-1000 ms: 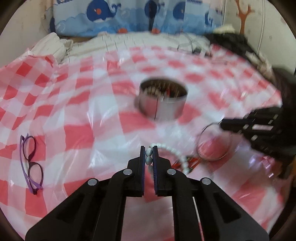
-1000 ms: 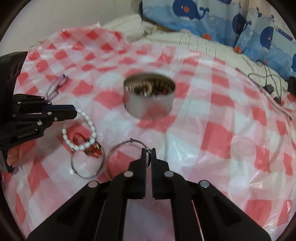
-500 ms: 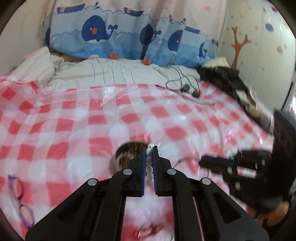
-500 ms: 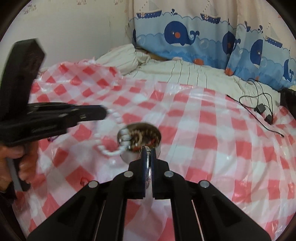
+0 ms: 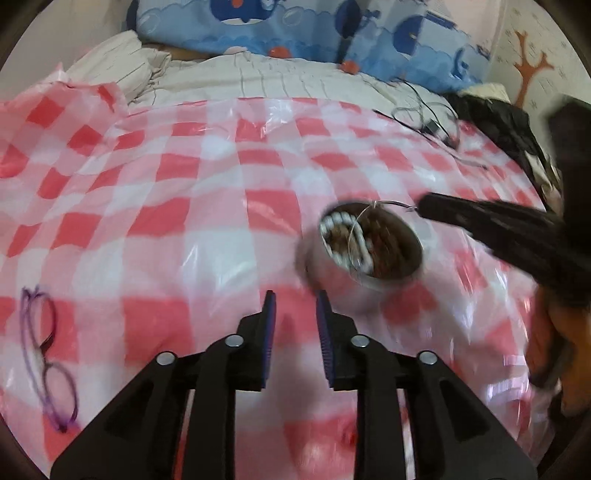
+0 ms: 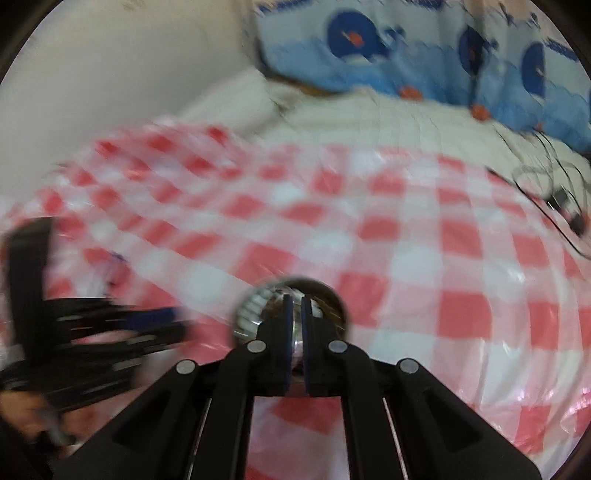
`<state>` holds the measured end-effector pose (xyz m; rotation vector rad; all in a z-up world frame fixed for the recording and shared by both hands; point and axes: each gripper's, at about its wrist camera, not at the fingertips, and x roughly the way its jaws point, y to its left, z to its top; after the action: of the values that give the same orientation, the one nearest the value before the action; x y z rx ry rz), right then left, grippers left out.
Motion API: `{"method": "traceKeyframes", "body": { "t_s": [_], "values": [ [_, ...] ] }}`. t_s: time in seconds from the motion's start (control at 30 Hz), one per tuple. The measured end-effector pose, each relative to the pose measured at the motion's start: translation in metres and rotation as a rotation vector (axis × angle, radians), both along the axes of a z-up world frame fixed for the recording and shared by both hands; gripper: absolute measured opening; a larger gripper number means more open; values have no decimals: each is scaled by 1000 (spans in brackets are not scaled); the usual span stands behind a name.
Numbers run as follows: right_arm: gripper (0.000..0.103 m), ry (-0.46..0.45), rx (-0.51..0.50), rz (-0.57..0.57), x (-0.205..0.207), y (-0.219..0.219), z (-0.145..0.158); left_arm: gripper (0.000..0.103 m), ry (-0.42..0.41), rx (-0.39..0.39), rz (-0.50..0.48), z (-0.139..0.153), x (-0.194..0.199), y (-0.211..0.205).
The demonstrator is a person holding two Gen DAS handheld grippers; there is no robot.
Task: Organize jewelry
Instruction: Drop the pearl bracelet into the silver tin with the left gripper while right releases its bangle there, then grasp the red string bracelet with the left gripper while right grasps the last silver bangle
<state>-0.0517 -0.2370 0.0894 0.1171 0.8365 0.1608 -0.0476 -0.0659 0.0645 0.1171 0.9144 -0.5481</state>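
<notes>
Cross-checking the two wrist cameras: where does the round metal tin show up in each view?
Left wrist: the metal tin sits right of centre, just beyond the open left gripper, with the pearl bracelet inside.
Right wrist: the tin is at lower centre, partly hidden behind the right gripper.
Shared landmark: the whale-print curtain along the top.

A round silver metal tin (image 5: 369, 254) stands open on the checked cloth. A white pearl bracelet (image 5: 341, 240) lies inside, against its left wall. A thin silver wire hoop (image 5: 384, 204) hangs over its rim.
</notes>
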Motion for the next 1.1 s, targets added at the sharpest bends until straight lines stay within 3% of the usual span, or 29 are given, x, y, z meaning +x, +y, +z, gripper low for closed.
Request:
{"method": "traceKeyframes", "body": {
  "t_s": [0.1, 0.2, 0.27, 0.37, 0.83, 1.1],
  "values": [
    [5, -9, -6, -5, -30, -4, 0, 34, -18, 33, -46, -3, -33, 7],
    [9, 12, -5, 29, -74, -3, -3, 35, -4, 55, -88, -13, -55, 4],
    [30, 18, 8, 40, -106, 0, -10, 35, -6, 75, -113, -18, -68, -1],
    [31, 26, 12, 53, -131, 5, -20, 39, -4, 64, -110, -23, -79, -1],
    [33, 84, -29, 139, -127, 36, -44, 44, 28, 41, -93, -36, -74, 0],
    [37, 96, -31, 135, -126, 35, -47, 44, 33, 41, -107, -36, -73, -3]
  ]
}}
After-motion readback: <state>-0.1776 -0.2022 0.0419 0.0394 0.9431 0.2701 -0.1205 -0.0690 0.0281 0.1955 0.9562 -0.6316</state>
